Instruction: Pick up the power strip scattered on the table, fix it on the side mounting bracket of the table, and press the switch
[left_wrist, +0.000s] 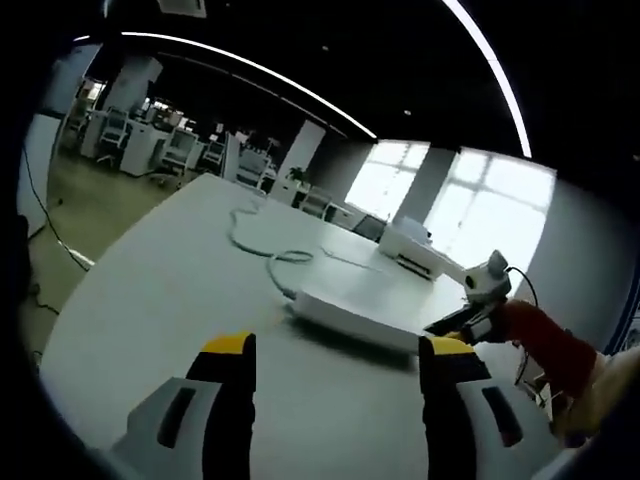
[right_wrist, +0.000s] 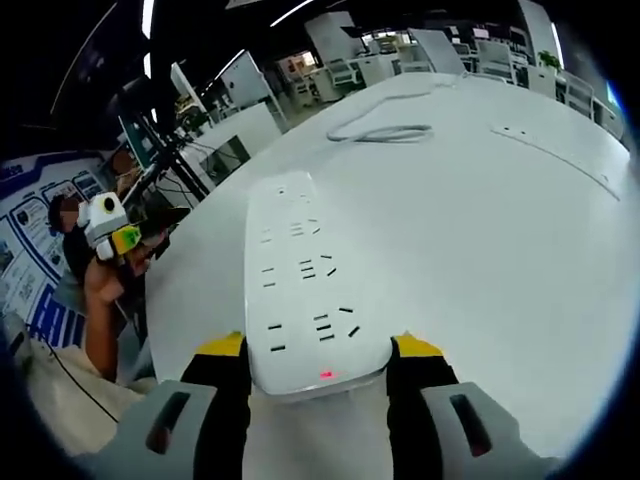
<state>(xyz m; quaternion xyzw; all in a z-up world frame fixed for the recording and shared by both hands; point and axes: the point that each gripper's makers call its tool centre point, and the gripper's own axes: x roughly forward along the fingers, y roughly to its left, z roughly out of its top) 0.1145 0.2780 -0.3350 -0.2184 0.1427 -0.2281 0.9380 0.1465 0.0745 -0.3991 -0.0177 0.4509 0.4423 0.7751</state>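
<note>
A long white power strip (right_wrist: 300, 290) lies lengthwise on the white table (right_wrist: 500, 280), with a red light glowing at its near end. My right gripper (right_wrist: 320, 352) is shut on that near end, a yellow-tipped jaw pressed against each side. In the left gripper view the power strip (left_wrist: 350, 305) sits ahead of my left gripper (left_wrist: 340, 350), which is open and holds nothing. The right gripper (left_wrist: 475, 322) holds the strip's right end there. The strip's white cable (left_wrist: 250, 235) loops away across the table.
A white box-like device (left_wrist: 415, 250) stands at the table's far side. A person's red sleeve (left_wrist: 545, 345) comes in from the right. The left gripper (right_wrist: 112, 232) and a hand show beyond the table's left edge, near tripods and desks.
</note>
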